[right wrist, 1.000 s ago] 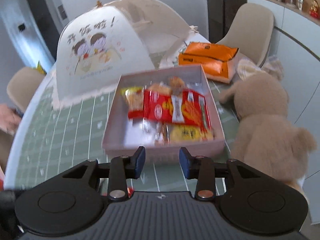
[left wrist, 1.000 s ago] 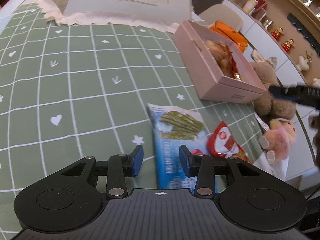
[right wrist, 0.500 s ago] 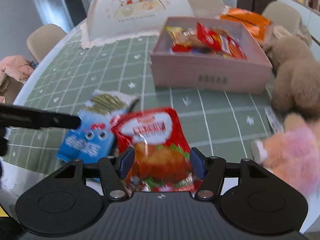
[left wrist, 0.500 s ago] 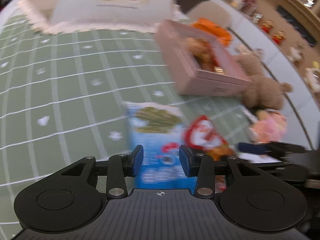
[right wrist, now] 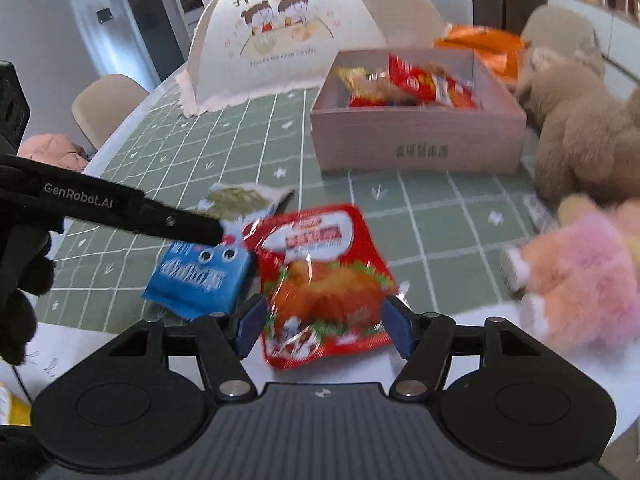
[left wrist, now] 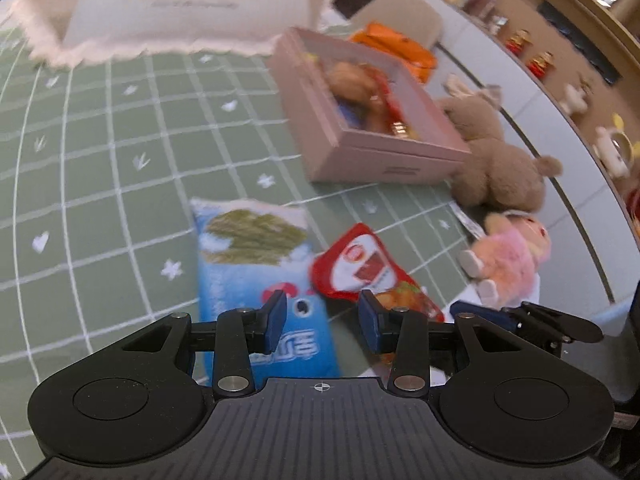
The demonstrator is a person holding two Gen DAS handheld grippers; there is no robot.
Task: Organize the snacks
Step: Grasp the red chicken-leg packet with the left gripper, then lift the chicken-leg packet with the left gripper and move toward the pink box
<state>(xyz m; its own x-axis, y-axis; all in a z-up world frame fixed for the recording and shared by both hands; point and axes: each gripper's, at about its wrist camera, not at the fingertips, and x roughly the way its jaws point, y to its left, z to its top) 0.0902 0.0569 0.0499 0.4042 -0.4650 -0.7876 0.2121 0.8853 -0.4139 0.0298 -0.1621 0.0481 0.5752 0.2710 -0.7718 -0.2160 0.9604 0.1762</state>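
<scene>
Lying between the right tool's (right wrist: 323, 326) spread fingers: red snack packet (right wrist: 324, 280).

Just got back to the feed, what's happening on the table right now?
A person with two handheld grippers is sorting snacks into the pink box, which already holds several packets. The right gripper is open around the near end of the red snack packet lying on the green tablecloth. The left gripper, also open, hangs over the blue snack packet beside it. Neither packet is gripped yet.

Brown teddy (left wrist: 496, 168), pink plush (left wrist: 508, 256), food cover (right wrist: 304, 36)
</scene>
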